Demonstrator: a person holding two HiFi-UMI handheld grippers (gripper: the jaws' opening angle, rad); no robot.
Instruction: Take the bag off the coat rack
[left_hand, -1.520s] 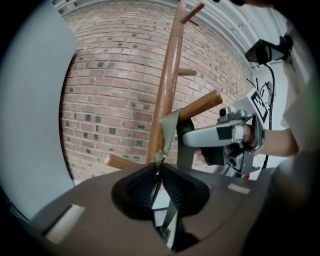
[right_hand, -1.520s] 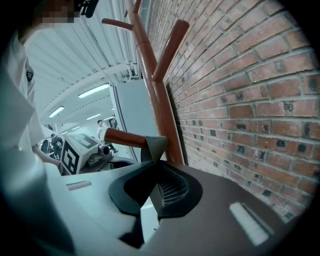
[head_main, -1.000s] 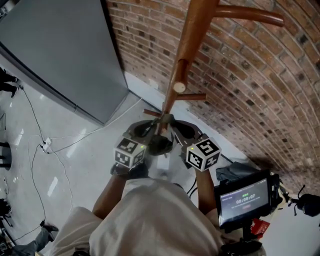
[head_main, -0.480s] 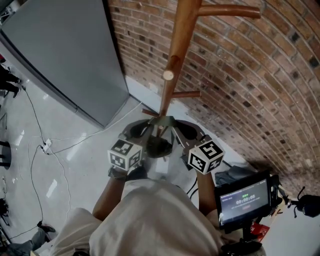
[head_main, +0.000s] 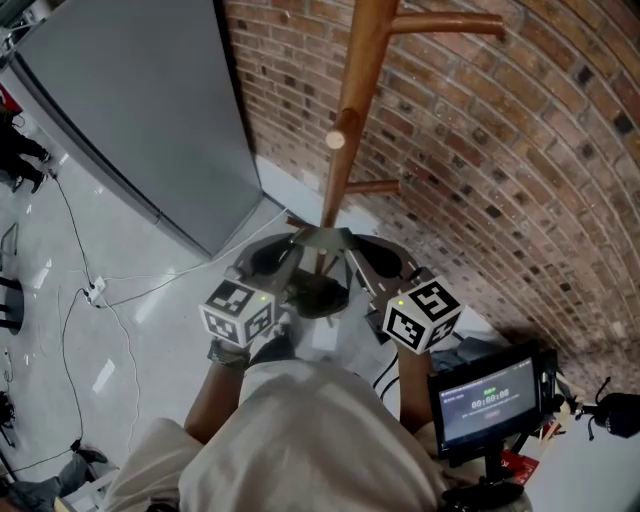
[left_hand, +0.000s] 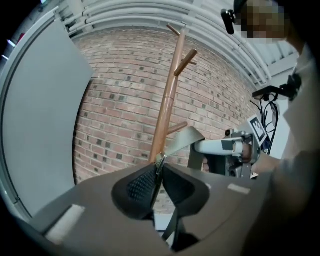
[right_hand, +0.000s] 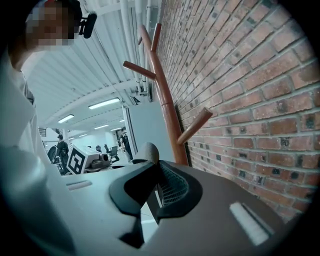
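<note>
The wooden coat rack (head_main: 350, 100) stands against the brick wall, its pegs bare where they show. Both grippers are just in front of it, holding a grey-olive bag strap (head_main: 322, 238) stretched between them. The dark bag (head_main: 318, 298) hangs below the strap, partly hidden by the grippers. My left gripper (head_main: 296, 246) is shut on the strap at a metal ring (left_hand: 160, 160), and the strap (left_hand: 186, 139) runs right toward the other gripper. My right gripper (head_main: 350, 248) is shut on the strap (right_hand: 147, 151) too. The rack (right_hand: 167, 107) rises just beyond it.
A grey panel (head_main: 130, 110) leans against the wall on the left. Cables (head_main: 90, 290) lie on the pale floor. A small monitor on a stand (head_main: 485, 400) sits at the right by my side. The brick wall (head_main: 500, 170) is close behind the rack.
Both grippers have come back toward me and spread slightly apart, still holding the strap. The rack now sits farther from them in the head view.
</note>
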